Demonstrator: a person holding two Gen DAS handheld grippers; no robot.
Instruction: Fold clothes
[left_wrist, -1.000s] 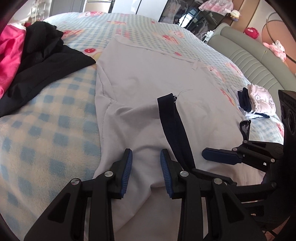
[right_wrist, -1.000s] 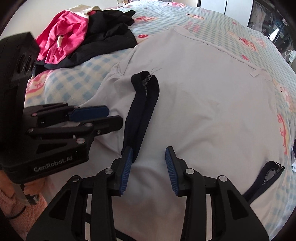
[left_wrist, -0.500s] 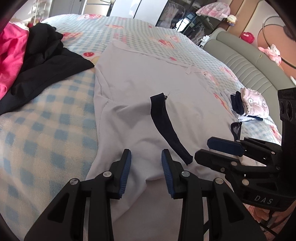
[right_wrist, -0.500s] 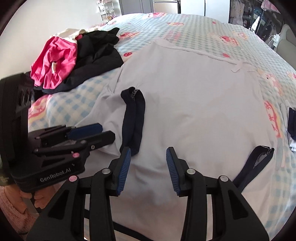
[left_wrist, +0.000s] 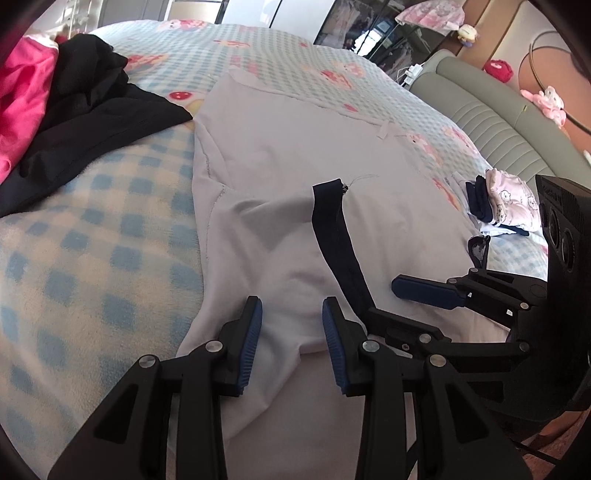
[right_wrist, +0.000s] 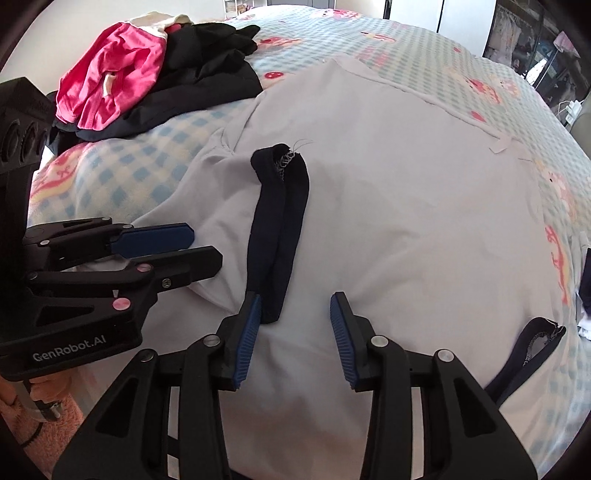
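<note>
So the pale grey garment is spread flat on the bed's checked blanket, dark strap lying over its near end. Left gripper and right gripper sit side by side at the near hem, fingers partly apart, gripping nothing. Pink and black clothes are piled off to the left.

Left hand-held gripper and right hand-held gripper side by side, jaws apart, angled down.
</note>
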